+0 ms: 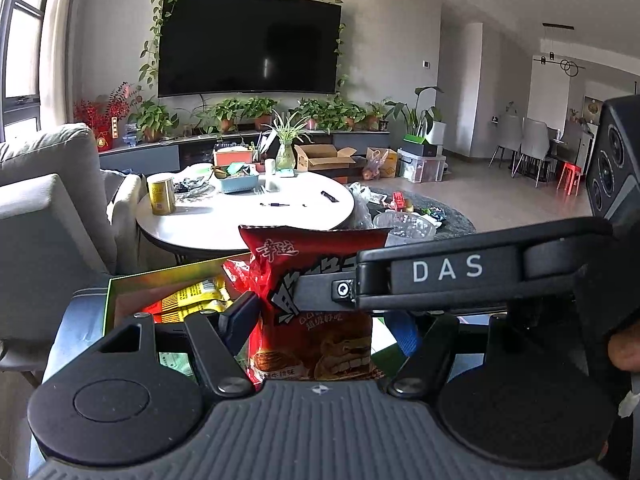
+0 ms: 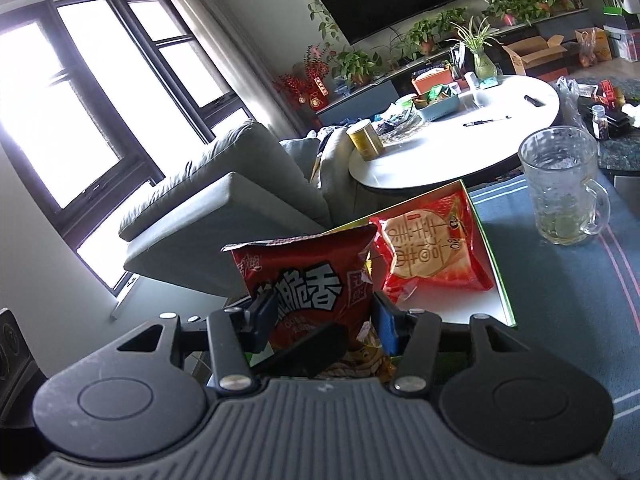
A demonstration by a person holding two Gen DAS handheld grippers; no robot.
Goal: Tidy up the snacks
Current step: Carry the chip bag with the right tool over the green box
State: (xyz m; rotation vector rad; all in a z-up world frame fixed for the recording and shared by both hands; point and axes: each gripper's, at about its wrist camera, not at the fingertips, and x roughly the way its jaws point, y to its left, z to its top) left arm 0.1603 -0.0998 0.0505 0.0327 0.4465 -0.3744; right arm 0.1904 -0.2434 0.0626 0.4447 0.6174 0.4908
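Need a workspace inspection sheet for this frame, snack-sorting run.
Surface: blue striped cloth, box and mug on it.
Job's things: red snack bag upright over green-rimmed box; box holds yellow packets and red cake packet.
Clutter: glass mug beside the box.
Grippers: right gripper shut on the bag; left gripper straddles it, grip unclear.
Cables: nothing seen.
Surroundings: sofa, round white table, wall TV, potted plants.
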